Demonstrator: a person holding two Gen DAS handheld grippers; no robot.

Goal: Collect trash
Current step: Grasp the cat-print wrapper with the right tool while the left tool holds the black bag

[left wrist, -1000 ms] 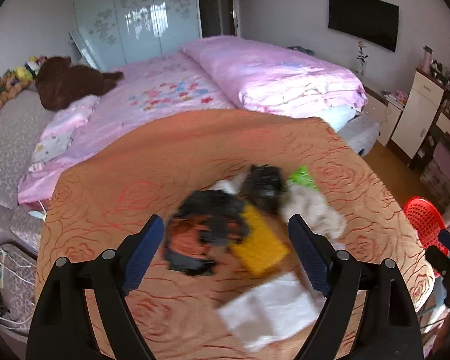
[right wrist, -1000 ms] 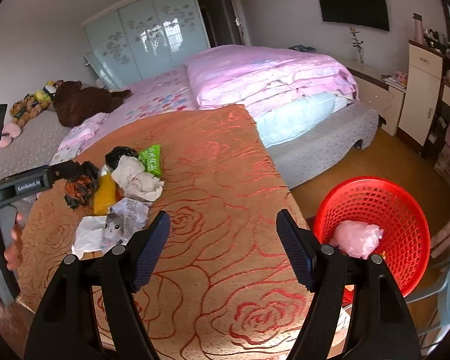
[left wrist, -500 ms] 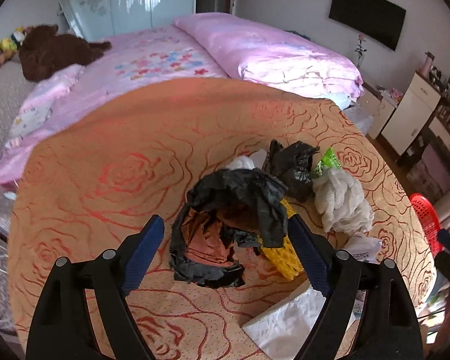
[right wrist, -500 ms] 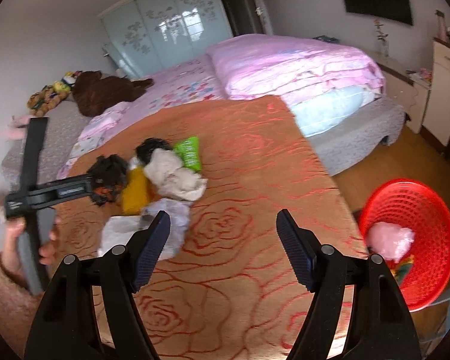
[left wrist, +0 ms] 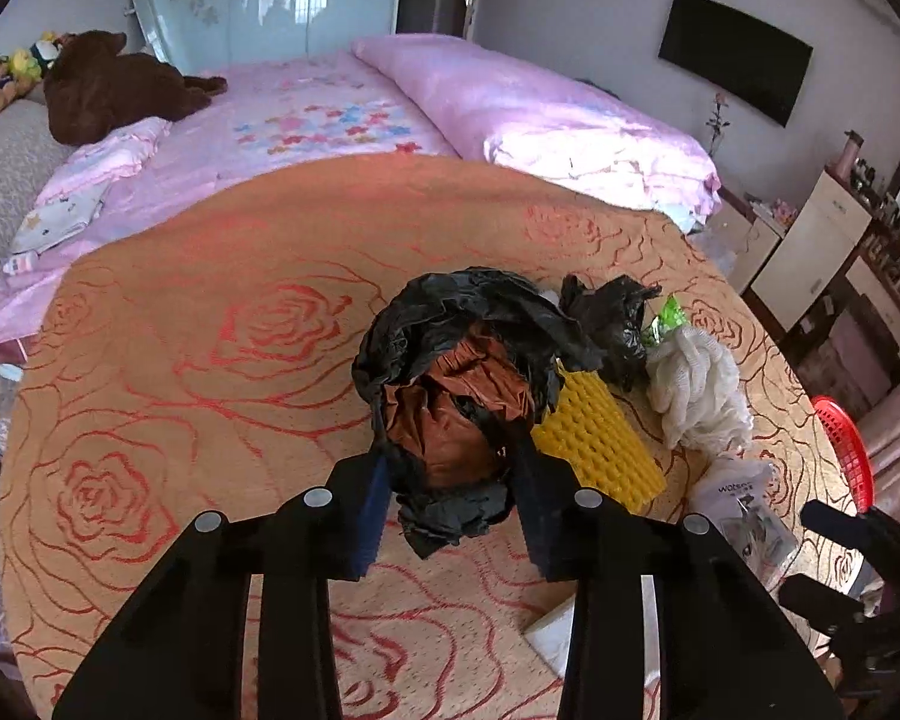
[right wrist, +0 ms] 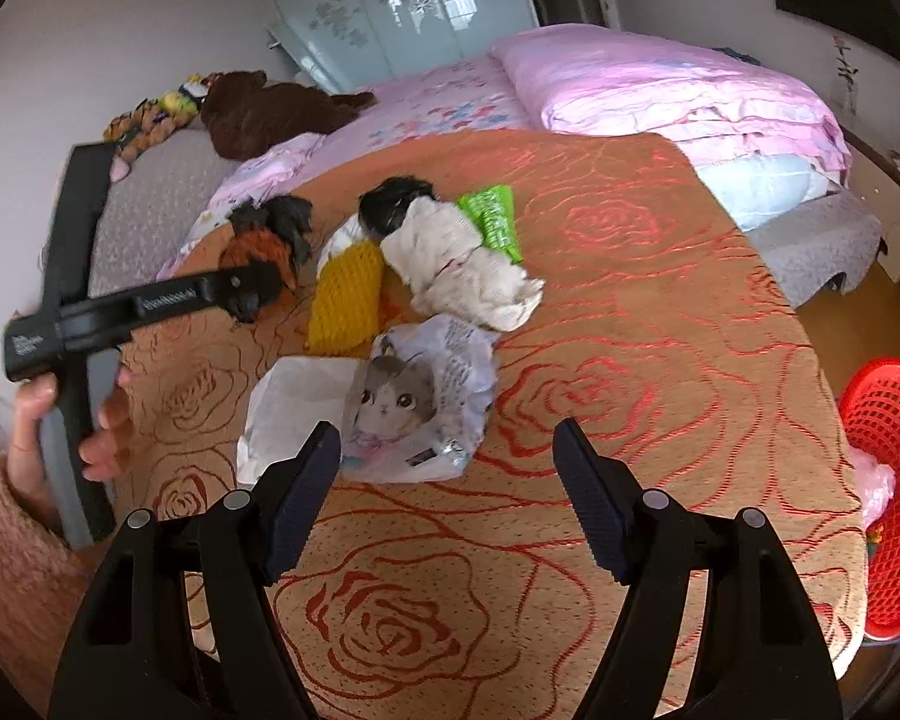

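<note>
A crumpled black and brown plastic bag point(left wrist: 462, 396) lies on the orange rose-patterned cover point(left wrist: 210, 372). My left gripper point(left wrist: 453, 516) is closing on its near end, and both pads touch the bag. The right wrist view shows the same bag point(right wrist: 270, 240) at the left gripper's tip point(right wrist: 252, 294). Beside it lie a yellow mesh piece point(left wrist: 594, 450), a small black bag point(left wrist: 612, 318), a green wrapper point(right wrist: 492, 222) and a white cloth wad point(right wrist: 462, 264). My right gripper point(right wrist: 447, 480) hangs open and empty just before a cat-printed packet point(right wrist: 414, 408) and white paper point(right wrist: 294, 408).
A red mesh basket point(right wrist: 888, 480) with pink trash in it stands on the floor past the cover's right edge. Pink bedding point(left wrist: 540, 114) and a brown plush toy point(left wrist: 114, 90) lie behind. A person's hand point(right wrist: 99, 414) holds the left gripper's handle.
My left gripper came down onto the black and brown bag and its jaws drew in around it. My right gripper swung left from the basket toward the trash pile, still open.
</note>
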